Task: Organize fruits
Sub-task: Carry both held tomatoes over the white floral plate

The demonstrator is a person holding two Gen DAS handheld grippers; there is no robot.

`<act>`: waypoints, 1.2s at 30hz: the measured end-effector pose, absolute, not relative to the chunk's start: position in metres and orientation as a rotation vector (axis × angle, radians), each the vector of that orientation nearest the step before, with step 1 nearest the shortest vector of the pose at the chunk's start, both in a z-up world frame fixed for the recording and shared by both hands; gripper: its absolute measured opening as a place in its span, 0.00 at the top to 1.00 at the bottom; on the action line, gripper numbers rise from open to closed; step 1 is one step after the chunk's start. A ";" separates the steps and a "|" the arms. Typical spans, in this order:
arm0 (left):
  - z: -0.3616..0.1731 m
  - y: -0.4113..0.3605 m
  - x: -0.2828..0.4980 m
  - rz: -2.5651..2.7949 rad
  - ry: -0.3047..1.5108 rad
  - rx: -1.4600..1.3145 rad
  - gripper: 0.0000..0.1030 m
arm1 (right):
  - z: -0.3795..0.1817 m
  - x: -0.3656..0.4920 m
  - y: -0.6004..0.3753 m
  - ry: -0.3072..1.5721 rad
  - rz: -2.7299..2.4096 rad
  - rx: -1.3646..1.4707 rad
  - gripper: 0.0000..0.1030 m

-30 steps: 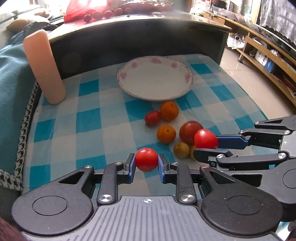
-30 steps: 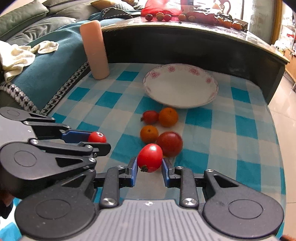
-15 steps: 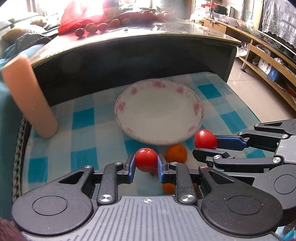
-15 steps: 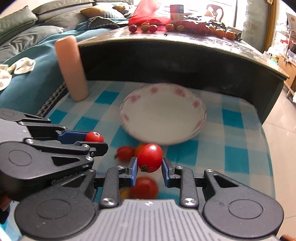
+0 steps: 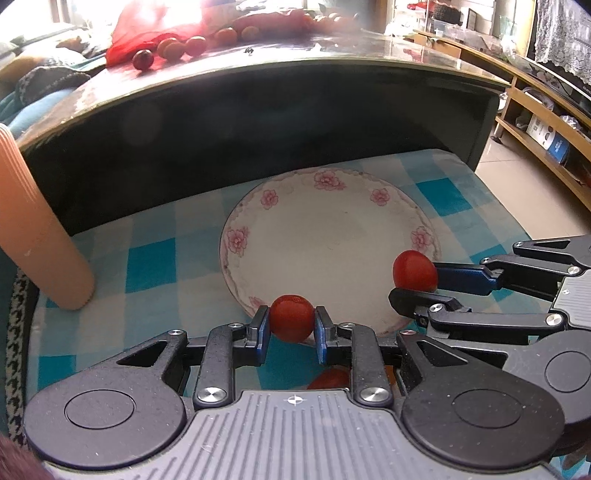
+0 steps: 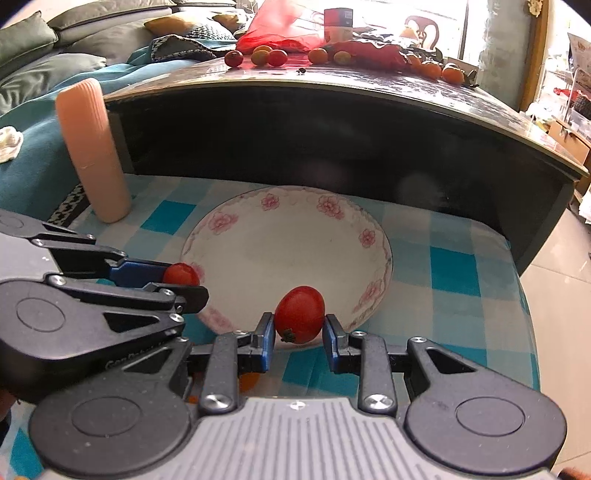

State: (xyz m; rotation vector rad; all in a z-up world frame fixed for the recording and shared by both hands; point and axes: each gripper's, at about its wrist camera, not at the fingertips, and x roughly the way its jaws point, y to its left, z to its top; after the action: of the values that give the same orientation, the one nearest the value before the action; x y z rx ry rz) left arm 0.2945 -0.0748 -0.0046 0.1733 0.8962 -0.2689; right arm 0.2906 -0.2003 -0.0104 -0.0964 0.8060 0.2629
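Low surface draped in a blue-and-white checked cloth (image 5: 155, 258), soft and slightly rumpled, set against a dark counter (image 6: 332, 147) with a glossy top; loose small fruits (image 6: 266, 55) and a red bag (image 6: 280, 29) lie on that top. Sofa cushions (image 6: 55, 55) at 10 o'clock in the right wrist view, wooden shelving (image 5: 546, 110) at 2 o'clock in the left.

A ribbed, peach-coloured cylinder (image 6: 92, 151) stands upright at 10 o'clock of the plate (image 6: 258, 251) (shallow, glazed white, pink flowers round the rim).

Left gripper (image 5: 291, 326): jaws nearly closed, blue pads clamping a round red tomato (image 5: 291, 317) over the plate's rim at 6 o'clock.

Right gripper (image 6: 299, 332): jaws narrow, gripping an oval tomato (image 6: 299, 314), stem scar down, likewise at the near rim.
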 end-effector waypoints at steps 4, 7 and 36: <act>-0.010 -0.075 0.302 -0.267 0.900 0.179 0.70 | -0.015 0.299 -0.199 0.807 0.264 -0.100 0.60; -0.010 -0.076 0.305 -0.264 0.894 0.183 0.70 | -0.017 0.303 -0.199 0.803 0.262 -0.104 0.60; -0.019 -0.083 0.310 -0.254 0.862 0.231 0.67 | -0.034 0.322 -0.200 0.794 0.244 -0.121 0.59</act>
State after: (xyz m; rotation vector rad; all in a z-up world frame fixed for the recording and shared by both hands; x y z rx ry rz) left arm 0.3096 -0.0828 -0.0190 0.2308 0.8621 -0.2541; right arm 0.3222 -0.1995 -0.0343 -0.1210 0.7943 0.2440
